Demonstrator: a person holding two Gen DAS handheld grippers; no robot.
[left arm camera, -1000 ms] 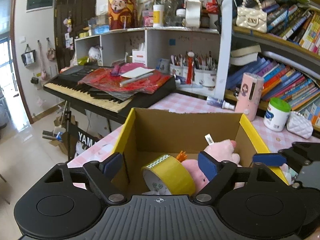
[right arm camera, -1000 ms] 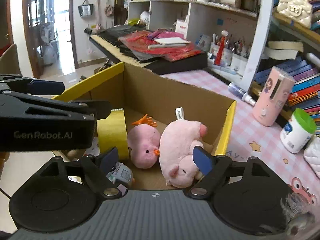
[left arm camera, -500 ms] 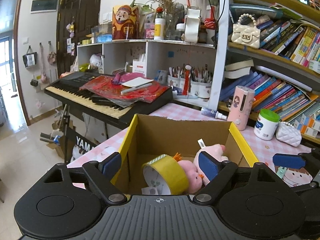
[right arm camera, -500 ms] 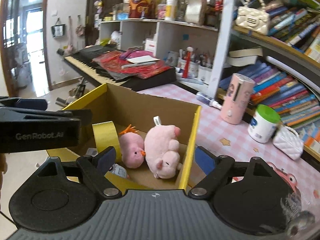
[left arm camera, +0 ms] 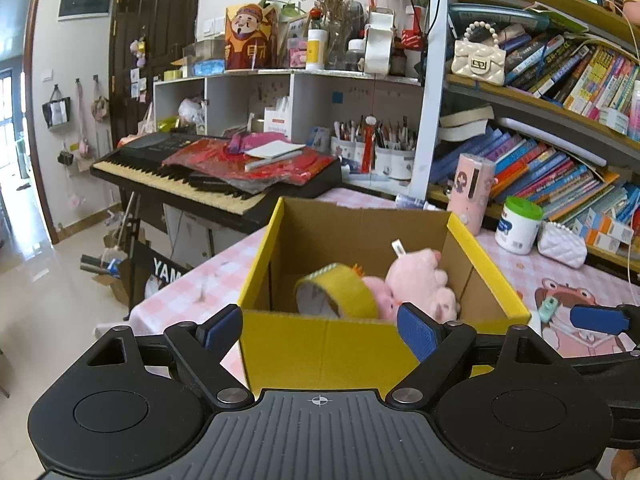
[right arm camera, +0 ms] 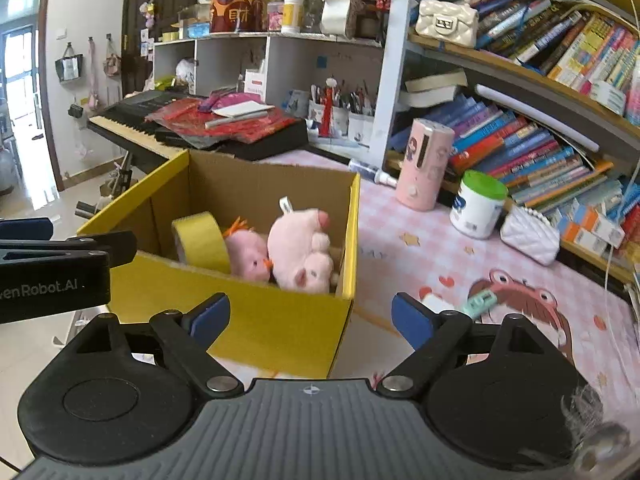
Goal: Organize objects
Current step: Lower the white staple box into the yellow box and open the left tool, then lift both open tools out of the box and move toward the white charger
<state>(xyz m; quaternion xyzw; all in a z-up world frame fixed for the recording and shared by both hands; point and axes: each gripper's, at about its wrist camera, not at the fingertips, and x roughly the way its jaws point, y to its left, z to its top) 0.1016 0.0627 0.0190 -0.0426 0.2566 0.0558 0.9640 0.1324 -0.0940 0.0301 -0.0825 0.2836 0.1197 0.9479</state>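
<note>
A yellow cardboard box (left arm camera: 320,352) (right arm camera: 276,324) stands open on the pink checked tablecloth. Inside lie a yellow tape roll (left arm camera: 340,290) (right arm camera: 200,240), a small pink plush (right arm camera: 248,254) and a larger pink plush pig (left arm camera: 424,280) (right arm camera: 304,250). My left gripper (left arm camera: 320,328) hangs open in front of the box's near wall, with nothing between its fingers. My right gripper (right arm camera: 311,318) is near the box's right front corner; its jaws are opening and hold nothing. A small mint-green object (right arm camera: 480,302) (left arm camera: 547,309) lies on the cloth to the right of the box.
A pink cylinder (right arm camera: 424,164), a white jar with a green lid (right arm camera: 478,206) and a white quilted purse (right arm camera: 530,234) stand behind, under packed bookshelves (right arm camera: 540,140). A keyboard (left arm camera: 192,184) with red cloth stands back left. The table's left edge drops to the floor.
Both grippers have drawn back from over the box to in front of its near wall. The right gripper has swung to the right and its jaws have spread wider.
</note>
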